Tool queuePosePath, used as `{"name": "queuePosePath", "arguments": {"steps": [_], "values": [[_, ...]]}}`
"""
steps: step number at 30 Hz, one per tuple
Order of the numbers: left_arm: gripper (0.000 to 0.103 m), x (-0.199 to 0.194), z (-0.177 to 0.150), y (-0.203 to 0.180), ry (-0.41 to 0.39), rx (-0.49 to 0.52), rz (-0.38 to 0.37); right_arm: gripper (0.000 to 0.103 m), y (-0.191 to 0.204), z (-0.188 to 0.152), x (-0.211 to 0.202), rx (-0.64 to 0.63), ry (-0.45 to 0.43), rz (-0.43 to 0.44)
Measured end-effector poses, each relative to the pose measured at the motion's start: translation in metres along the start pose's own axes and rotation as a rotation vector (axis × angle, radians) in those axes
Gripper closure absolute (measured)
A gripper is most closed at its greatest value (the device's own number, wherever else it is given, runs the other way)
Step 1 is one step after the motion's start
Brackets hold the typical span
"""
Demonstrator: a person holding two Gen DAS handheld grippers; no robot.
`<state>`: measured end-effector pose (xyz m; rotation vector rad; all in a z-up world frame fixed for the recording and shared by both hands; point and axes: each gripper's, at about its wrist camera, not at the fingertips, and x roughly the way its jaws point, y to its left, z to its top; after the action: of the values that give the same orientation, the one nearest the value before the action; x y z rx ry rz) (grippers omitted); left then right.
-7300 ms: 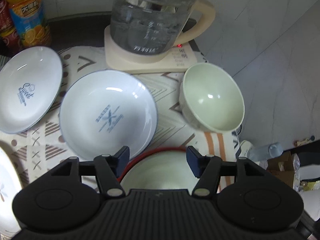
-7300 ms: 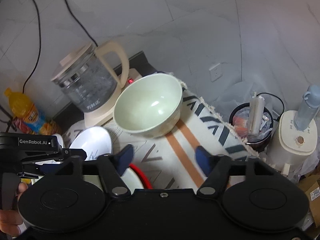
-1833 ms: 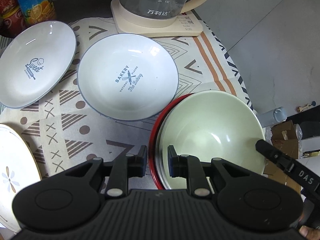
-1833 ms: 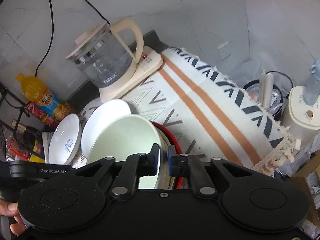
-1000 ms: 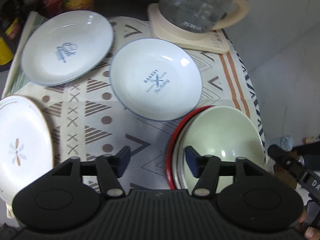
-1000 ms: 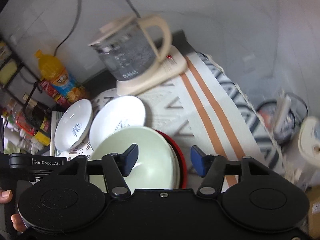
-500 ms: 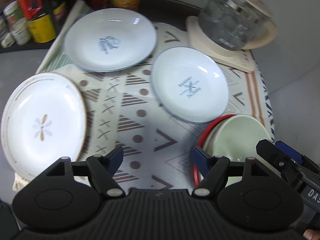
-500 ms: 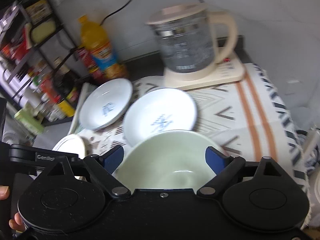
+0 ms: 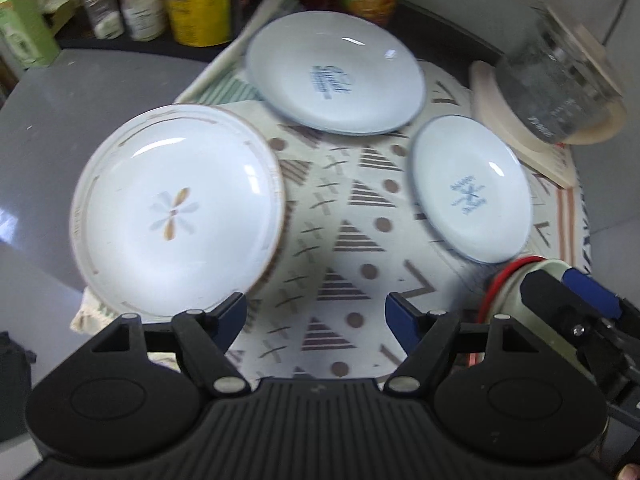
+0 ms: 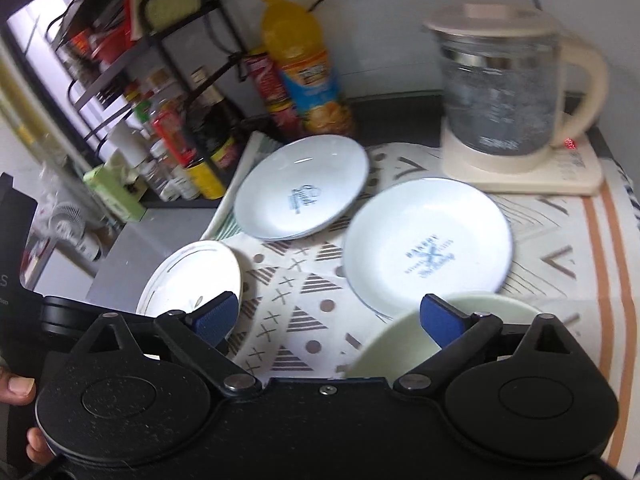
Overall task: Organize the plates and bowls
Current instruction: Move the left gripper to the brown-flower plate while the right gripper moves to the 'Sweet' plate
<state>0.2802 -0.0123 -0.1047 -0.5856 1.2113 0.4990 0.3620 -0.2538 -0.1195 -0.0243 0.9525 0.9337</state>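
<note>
Three white plates lie apart on a patterned cloth over a grey counter, with bare cloth showing between them. A flower-motif plate sits at the cloth's left side, its rim hanging past the cloth edge over the counter. A plate with blue script lies toward the back, near a row of jars and bottles. A smaller blue-lettered plate sits near a glass kettle on its cream base. At the near right, a pale green bowl rests inside a red-rimmed dish. The left gripper hovers over open cloth, its jaws spread wide and having just been opening, nothing between them. The right gripper, its jaws likewise just widened, stands fully apart beside the green bowl's rim, gripping nothing.
</note>
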Motion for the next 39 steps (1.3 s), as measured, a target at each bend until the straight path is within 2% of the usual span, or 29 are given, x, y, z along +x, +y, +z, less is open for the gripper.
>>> {"name": "queuePosePath", "arguments": {"steps": [3,11,18,24,34,39], "values": [[0.028,-0.001,-0.001,0.013,0.004,-0.034,0.018,0.002,0.011,0.002,0.008,-0.056,0.012,-0.024],[0.028,-0.003,-0.004,0.043,0.006,-0.114,0.055,0.002,0.030,0.001,0.029,-0.129,0.069,-0.008],[0.028,-0.004,0.010,0.067,-0.017,-0.160,0.042,0.002,0.044,0.007,0.042,-0.139,0.080,-0.036],[0.028,-0.001,0.034,0.088,-0.050,-0.167,0.014,0.002,0.059,0.011,0.058,-0.151,0.084,-0.078],[0.029,0.019,0.079,0.116,-0.071,-0.154,-0.032,0.002,0.068,0.026,0.092,-0.059,0.100,-0.148],[0.029,0.030,0.100,0.123,-0.083,-0.132,-0.069,0.004,0.068,0.033,0.106,0.011,0.075,-0.193]]}}
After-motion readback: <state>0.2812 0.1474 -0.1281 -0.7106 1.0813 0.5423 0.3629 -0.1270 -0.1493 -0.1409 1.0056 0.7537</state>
